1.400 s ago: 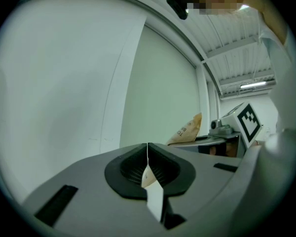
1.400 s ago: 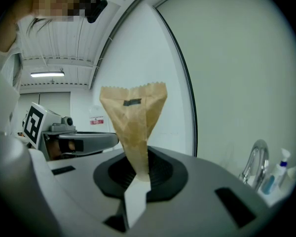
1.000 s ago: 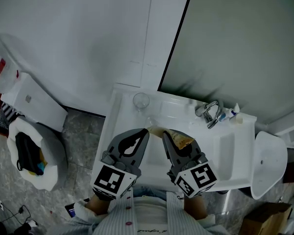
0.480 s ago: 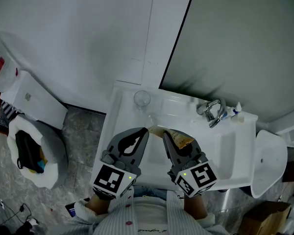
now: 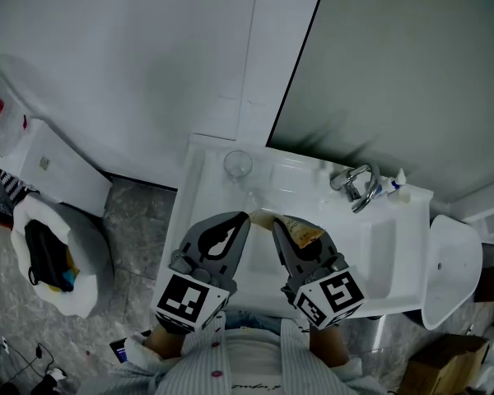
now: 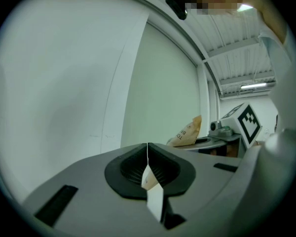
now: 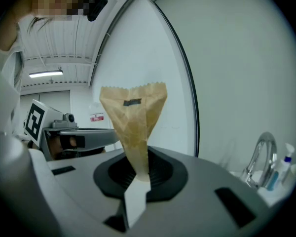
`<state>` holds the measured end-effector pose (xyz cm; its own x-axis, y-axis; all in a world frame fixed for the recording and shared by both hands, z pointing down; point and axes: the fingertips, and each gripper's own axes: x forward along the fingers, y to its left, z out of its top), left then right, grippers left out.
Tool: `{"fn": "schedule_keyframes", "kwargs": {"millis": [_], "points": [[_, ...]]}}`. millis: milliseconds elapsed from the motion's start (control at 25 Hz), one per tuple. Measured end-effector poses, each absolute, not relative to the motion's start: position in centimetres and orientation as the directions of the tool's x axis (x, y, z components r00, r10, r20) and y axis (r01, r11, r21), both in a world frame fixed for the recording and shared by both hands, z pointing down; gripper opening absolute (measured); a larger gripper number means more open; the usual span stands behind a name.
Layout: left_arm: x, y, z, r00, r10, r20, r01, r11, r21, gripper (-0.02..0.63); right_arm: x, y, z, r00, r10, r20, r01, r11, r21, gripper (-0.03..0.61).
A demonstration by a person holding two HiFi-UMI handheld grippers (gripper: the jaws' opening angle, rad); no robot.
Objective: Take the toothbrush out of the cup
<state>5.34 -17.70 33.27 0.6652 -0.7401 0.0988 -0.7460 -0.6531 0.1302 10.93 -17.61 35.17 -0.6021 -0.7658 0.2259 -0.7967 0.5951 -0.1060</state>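
A clear glass cup [image 5: 237, 166] stands at the back left corner of the white sink [image 5: 199, 189]; I see no toothbrush in it. My right gripper [image 5: 282, 225] [image 7: 139, 171] is over the basin, shut on a brown paper packet [image 5: 305, 235] [image 7: 133, 117] that sticks up from its jaws. Just left of it my left gripper [image 5: 245, 218] [image 6: 148, 168] is shut, with a thin tan paper scrap [image 6: 149, 179] pinched between its pads. Both grippers are level and well short of the cup.
A chrome faucet [image 5: 354, 189] [image 7: 259, 158] stands at the sink's back, with a small white and blue bottle [image 5: 394, 187] beside it. A toilet [image 5: 56, 171] and a lined bin [image 5: 49, 262] are on the left. A mirror [image 5: 412, 64] covers the wall behind.
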Motion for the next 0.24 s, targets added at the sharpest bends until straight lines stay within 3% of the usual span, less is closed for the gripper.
{"fn": "schedule_keyframes", "kwargs": {"millis": [240], "points": [[5.15, -18.21, 33.37, 0.669, -0.736, 0.1, -0.743, -0.658, 0.125, 0.02, 10.55, -18.06, 35.45, -0.606, -0.76, 0.235, -0.793, 0.601, -0.102, 0.035]]}}
